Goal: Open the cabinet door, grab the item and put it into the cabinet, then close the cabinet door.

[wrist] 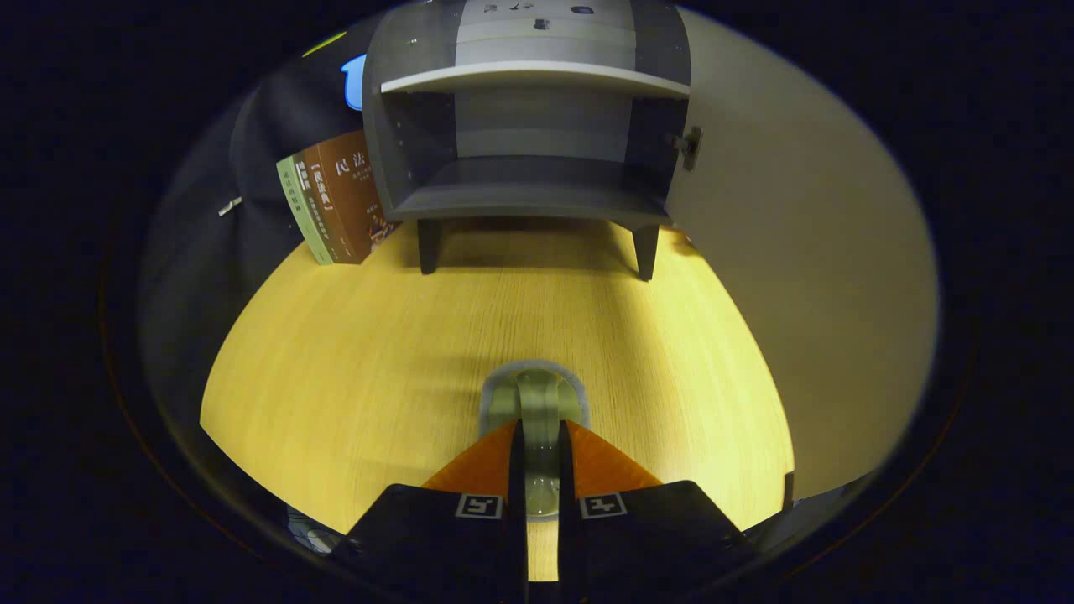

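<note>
Gripper (537,445) fingers pinch a clear glass (535,403) near the bench's (352,352) front edge; the cabinet (529,126) stands open at its far edge, books (336,201) beside it

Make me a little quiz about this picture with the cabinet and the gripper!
1. True or false: the cabinet door is shut.
2. What is between the gripper fingers? A) a book B) a clear glass cup C) a spoon
3. Fill in: the books lean beside the cabinet's ___ side, seen from the gripper.

Key
1. False. The door is swung open and the shelf inside shows.
2. B. Both fingers press on the clear glass cup, above the wooden table.
3. Left.
</note>
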